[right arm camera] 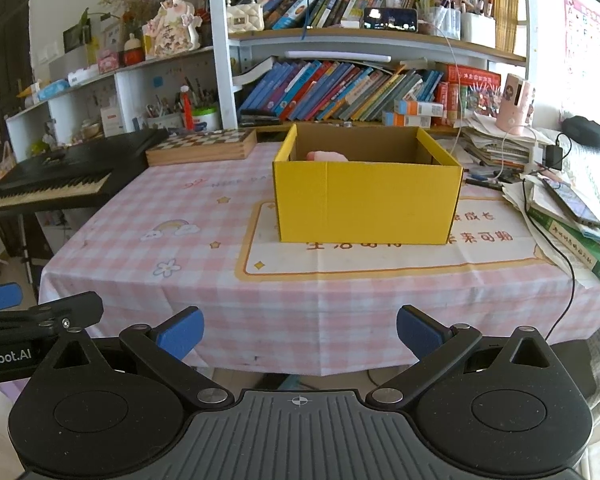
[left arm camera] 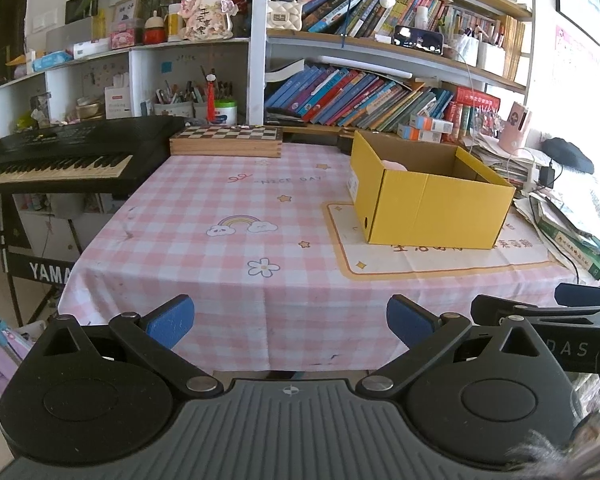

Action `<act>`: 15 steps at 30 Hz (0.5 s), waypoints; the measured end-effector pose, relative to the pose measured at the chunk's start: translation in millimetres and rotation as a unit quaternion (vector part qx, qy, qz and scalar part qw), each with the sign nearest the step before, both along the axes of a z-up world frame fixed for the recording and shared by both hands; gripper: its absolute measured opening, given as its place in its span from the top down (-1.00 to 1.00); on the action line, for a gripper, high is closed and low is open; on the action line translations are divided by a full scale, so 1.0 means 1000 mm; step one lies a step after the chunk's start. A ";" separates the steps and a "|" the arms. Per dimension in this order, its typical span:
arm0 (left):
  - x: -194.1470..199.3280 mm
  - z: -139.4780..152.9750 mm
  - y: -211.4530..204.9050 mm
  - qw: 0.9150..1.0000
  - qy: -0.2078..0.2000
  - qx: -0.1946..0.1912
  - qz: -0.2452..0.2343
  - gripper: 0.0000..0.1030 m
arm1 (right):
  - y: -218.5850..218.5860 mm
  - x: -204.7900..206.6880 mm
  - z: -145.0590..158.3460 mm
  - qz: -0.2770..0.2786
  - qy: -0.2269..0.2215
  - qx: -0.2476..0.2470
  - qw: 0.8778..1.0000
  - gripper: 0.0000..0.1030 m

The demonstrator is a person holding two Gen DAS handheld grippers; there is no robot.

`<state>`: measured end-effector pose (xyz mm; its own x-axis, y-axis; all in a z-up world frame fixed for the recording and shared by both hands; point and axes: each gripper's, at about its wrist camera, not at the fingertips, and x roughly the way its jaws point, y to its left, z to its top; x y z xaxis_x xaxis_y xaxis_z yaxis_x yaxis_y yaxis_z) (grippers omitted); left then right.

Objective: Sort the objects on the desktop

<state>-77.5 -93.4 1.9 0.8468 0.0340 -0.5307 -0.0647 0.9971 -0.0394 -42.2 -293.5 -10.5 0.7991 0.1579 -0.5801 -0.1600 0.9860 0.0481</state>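
Yellow box (right arm camera: pixel 367 204) on table (right arm camera: pixel 204 280), toward right-back edge, pink item (right arm camera: pixel 327 156) inside at left. Left gripper (left arm camera: pixel 290 322) and right gripper (right arm camera: pixel 299 330) both spread wide, empty, off near edge. Risk: snagging charger cable (right arm camera: pixel 556 248) or toppling paper stack (right arm camera: pixel 496 148) at right edge.

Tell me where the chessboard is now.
The chessboard lies at the table's far edge, between the keyboard on its left and the yellow box on its right.

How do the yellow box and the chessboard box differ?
The yellow box is open-topped cardboard with something pink inside; the chessboard box is closed, wooden and checkered on top. The yellow box is taller and sits mid-table on the printed mat; the chessboard box is flat, at the far edge beside the keyboard. Both rest on the checked tablecloth.
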 end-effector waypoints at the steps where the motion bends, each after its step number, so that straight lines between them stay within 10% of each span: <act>1: 0.001 0.000 0.000 1.000 0.001 0.003 0.000 -1.00 | 0.000 0.001 0.000 0.000 0.001 0.000 1.000 -1.00; 15: 0.005 -0.003 0.002 1.000 0.009 -0.001 0.000 -1.00 | -0.002 0.003 -0.003 0.001 0.010 0.001 1.000 -1.00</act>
<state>-72.9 -91.9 -0.6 0.8369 0.0336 -0.5463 -0.0658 0.9971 -0.0395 -38.9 -295.1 -13.7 0.7868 0.1609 -0.5959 -0.1615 0.9855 0.0529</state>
